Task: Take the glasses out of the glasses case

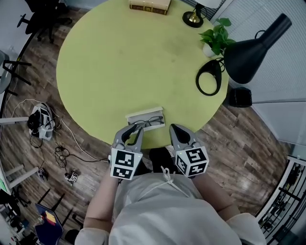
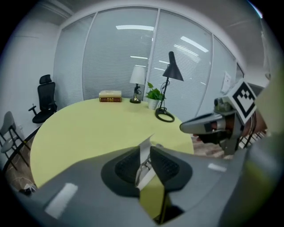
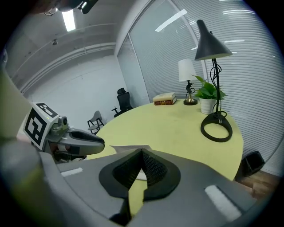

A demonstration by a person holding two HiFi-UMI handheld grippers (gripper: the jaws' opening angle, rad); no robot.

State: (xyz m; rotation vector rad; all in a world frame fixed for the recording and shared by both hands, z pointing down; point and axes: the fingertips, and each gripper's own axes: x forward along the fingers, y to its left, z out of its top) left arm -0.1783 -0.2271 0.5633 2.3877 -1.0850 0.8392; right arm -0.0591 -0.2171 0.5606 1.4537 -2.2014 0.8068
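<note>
The open glasses case [image 1: 143, 115] lies at the near edge of the round yellow-green table [image 1: 124, 62], its long side running along the rim, with the glasses [image 1: 154, 121] resting inside toward its right end. The left gripper [image 1: 138, 126] has its tips right at the case's near left corner; in the left gripper view the left gripper's [image 2: 145, 153] two dark pads stand a narrow slit apart, and a pale strip of the case [image 2: 144, 147] shows through that slit, though I cannot tell whether the pads touch it. The right gripper [image 1: 172, 126] sits just beside the case's right end, off its near corner and close to the table's rim; in the right gripper view its [image 3: 142, 154] tips meet at a point with nothing between them, and the case [image 3: 128, 146] shows as a flat pale shape just ahead and to the left. Both grippers reach out from the person's chest side by side, angled forward and down toward the table edge, the marker cubes [image 1: 125, 164] facing up at the head camera. The left forearm [image 1: 101, 203] runs up from the lower left. Far across the table stand a black desk lamp [image 1: 248, 52], a small potted plant [image 1: 216, 37] and a book [image 1: 149, 5].
</note>
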